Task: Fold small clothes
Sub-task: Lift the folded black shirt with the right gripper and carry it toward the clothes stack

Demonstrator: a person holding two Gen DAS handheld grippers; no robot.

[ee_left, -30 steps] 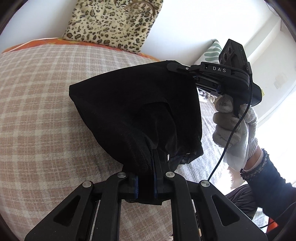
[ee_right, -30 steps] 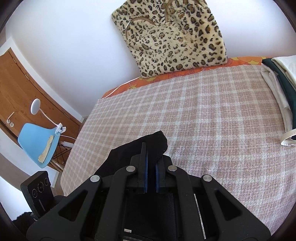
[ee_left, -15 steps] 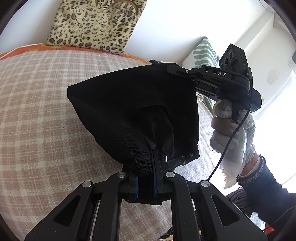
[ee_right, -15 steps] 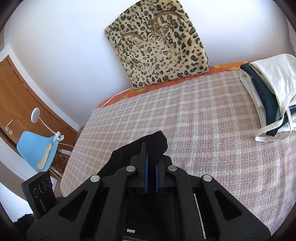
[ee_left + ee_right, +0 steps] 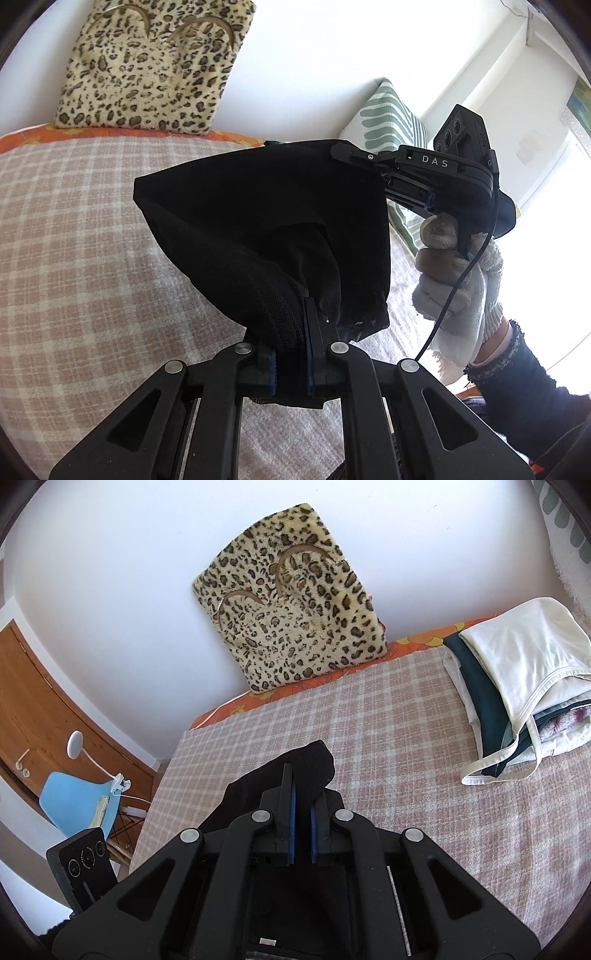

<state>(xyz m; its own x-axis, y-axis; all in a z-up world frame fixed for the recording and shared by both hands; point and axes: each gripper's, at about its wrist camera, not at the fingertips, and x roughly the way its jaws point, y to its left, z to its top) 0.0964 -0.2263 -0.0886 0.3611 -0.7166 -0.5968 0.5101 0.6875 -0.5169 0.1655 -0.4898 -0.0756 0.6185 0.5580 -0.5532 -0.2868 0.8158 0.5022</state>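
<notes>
A small black garment (image 5: 280, 221) hangs in the air above the checked bed cover (image 5: 74, 258), stretched between both grippers. My left gripper (image 5: 291, 343) is shut on its lower edge. My right gripper (image 5: 343, 151), held by a gloved hand, is shut on its upper right corner. In the right wrist view the right gripper (image 5: 301, 786) pinches a black corner of the garment (image 5: 314, 764) that sticks out past the fingers. The rest of the garment is hidden below that gripper.
A pile of folded clothes (image 5: 517, 679) lies on the bed cover (image 5: 406, 757) at the right. A leopard-print cushion (image 5: 291, 620) leans on the wall at the far edge. A green-patterned pillow (image 5: 388, 122) stands at the right. A blue chair (image 5: 74, 805) is beside the bed.
Both grippers have swung to the right with the garment still held between them; the folded pile has come into the right wrist view. The grips have not changed.
</notes>
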